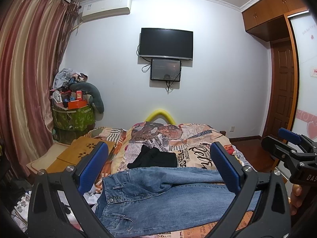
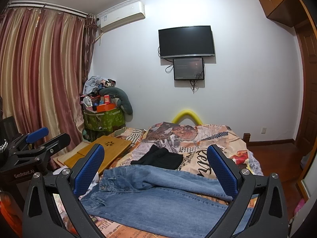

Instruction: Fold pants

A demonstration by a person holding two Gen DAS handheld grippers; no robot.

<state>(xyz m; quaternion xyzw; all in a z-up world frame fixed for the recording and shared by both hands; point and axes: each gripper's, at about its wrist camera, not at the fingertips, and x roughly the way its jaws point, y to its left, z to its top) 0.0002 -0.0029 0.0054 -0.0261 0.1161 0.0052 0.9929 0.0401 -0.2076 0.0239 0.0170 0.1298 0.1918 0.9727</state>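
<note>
A pair of blue jeans [image 1: 158, 194] lies spread across the near end of a bed, on a quilt printed with newspaper-style pictures and lettering [image 1: 198, 136]. The waistband and its metal button sit at the left end and the legs run off to the right, one leg lying partly over the other. This flat, sideways layout suggests the jeans are set out ready for folding, and no fold appears made yet.

Just beyond the jeans, farther up the quilt, rests a small dark garment already folded [image 1: 154, 157]. Left of the jeans, a wooden lap desk with flower-shaped cut-outs [image 2: 105, 150] lies on the bed's edge.

Two hand-held tongs hover above the near edge of the jeans, both aimed slightly downward at the denim. The left gripper [image 1: 158, 166] has its blue-padded jaws spread wide, with nothing between them. The right gripper [image 2: 156, 168] is likewise spread wide and empty. Neither touches the fabric. They appear poised side by side to take hold of the jeans from the near side.

On the wall beyond the jeans hangs a dark television [image 1: 166, 43] with a smaller screen [image 1: 165, 69] beneath it.
</note>
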